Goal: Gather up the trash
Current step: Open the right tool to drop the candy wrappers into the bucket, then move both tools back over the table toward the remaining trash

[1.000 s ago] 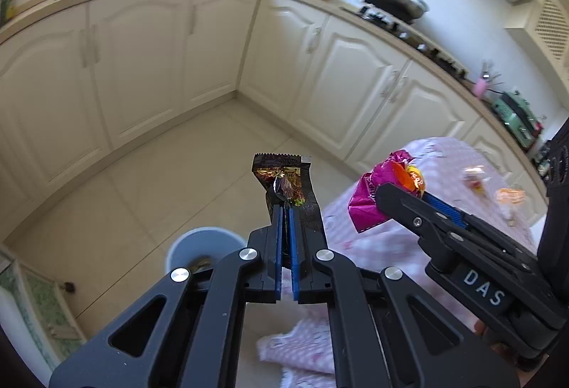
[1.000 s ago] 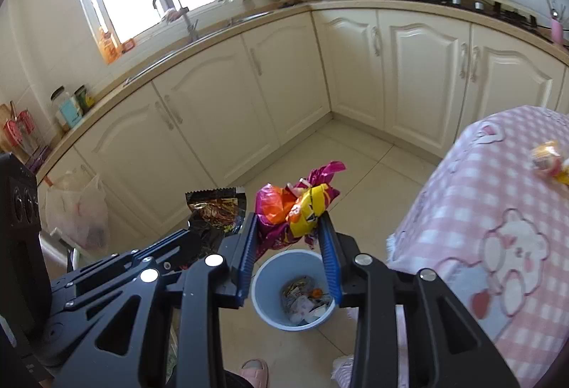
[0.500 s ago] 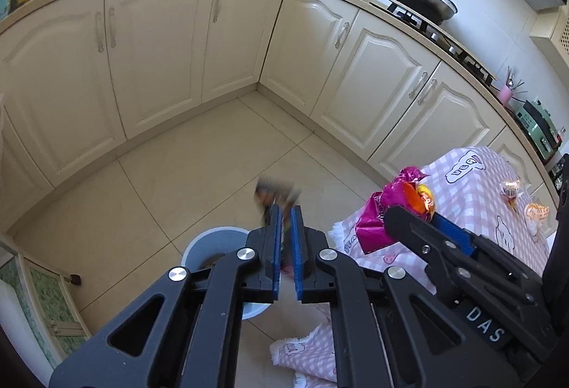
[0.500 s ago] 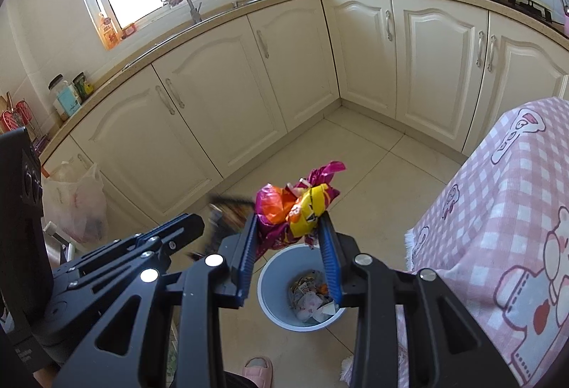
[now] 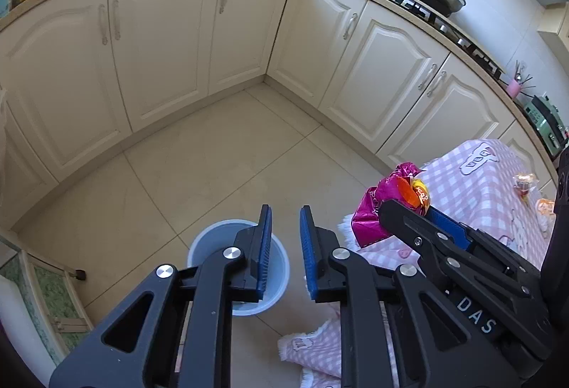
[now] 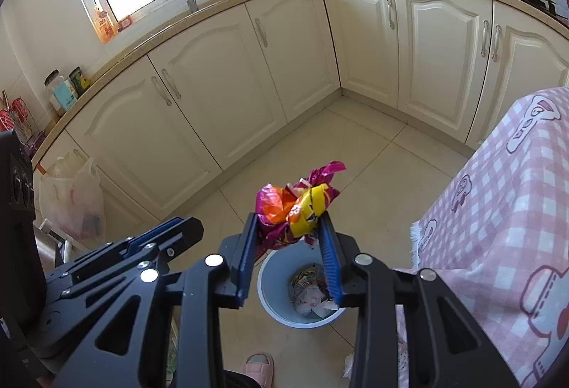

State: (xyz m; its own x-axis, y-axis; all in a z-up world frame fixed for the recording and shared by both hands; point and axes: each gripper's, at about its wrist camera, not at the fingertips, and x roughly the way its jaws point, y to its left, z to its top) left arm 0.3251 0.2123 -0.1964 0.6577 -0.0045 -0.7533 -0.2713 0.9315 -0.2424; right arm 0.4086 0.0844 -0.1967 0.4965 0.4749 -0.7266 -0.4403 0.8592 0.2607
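So I've got both grippers parked over the blue bin (image 6: 300,295) on the kitchen floor, since that's where the trash goes. My right gripper (image 6: 288,235) is clenched on the crumpled pink and yellow wrapper (image 6: 297,206), held pretty much straight above the bin mouth so it should drop clean in when I let go. The bin already has scrunched paper and wrappers in it.

My left gripper (image 5: 284,245) is released now, jaws apart with nothing between them, also right over the bin. A second ago it was pinching a dark snack wrapper; half a second ago that was a blur slipping out, so I reckon it went in. A few more bits sit on the pink checked surface (image 5: 476,181), looks like more runs ahead.
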